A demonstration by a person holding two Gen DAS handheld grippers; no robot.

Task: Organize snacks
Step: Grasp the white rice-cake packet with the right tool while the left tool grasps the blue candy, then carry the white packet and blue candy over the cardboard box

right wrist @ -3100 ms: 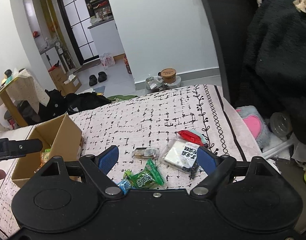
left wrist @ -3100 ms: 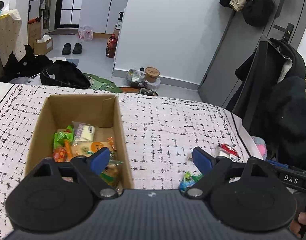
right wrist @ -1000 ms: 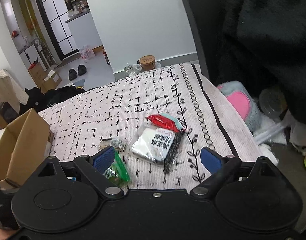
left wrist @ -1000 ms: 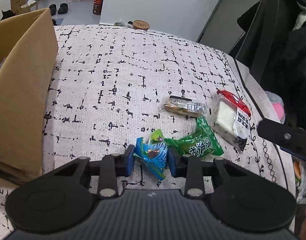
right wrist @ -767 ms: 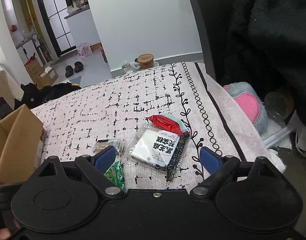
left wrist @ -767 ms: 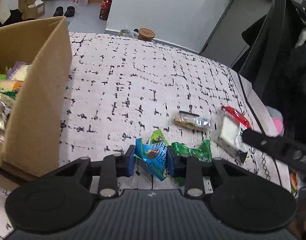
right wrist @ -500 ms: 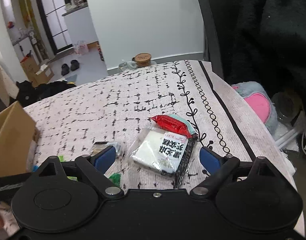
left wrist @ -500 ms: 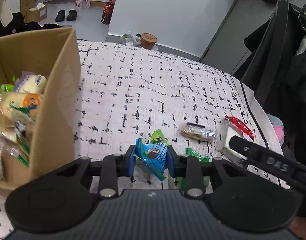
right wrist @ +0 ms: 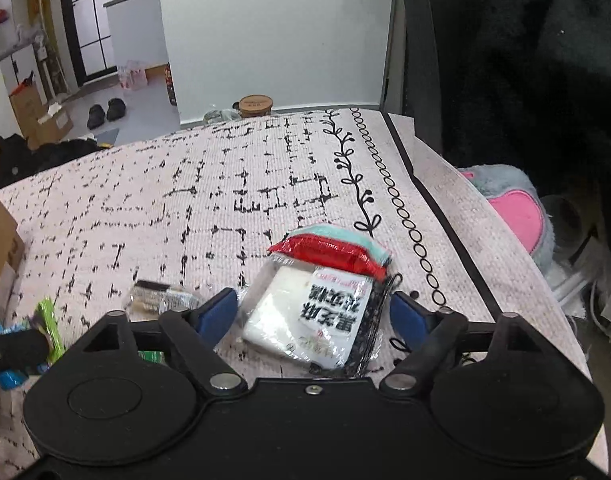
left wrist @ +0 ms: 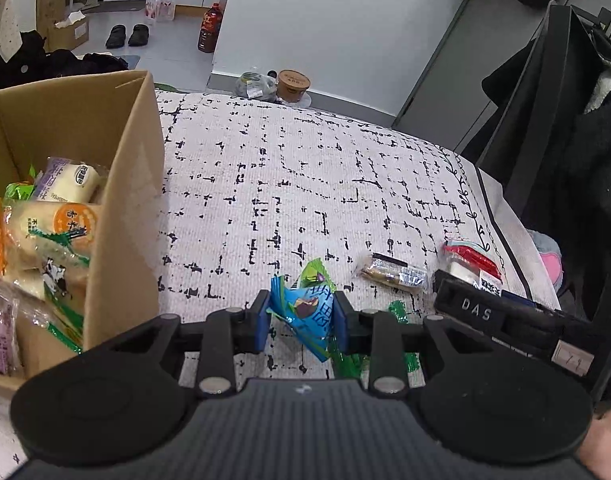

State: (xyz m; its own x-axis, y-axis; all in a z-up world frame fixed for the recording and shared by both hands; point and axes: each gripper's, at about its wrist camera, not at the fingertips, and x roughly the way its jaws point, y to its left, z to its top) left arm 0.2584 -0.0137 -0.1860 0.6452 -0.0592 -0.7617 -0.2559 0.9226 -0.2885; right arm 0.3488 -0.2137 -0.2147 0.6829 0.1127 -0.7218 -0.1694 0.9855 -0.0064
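The blue snack (left wrist: 305, 312) has been lifted beside the box (left wrist: 121, 184) by the left claw (left wrist: 301, 316) (held tight). The white snack (right wrist: 309, 320) is being closed on by the right claw (right wrist: 313, 316), next for packing.

Even, soft indoor light, no hard shadows, brighter tiled floor (left wrist: 173, 46) toward 11 o'clock, strong fisheye bending at every edge, black coats (right wrist: 537, 60) at 2 o'clock underexposed, slight motion blur in right wrist view

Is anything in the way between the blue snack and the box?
Only the cardboard box's near wall. The blue snack, pinched in the left hand-held gripper, must go up over it; otherwise just bare tablecloth between them.
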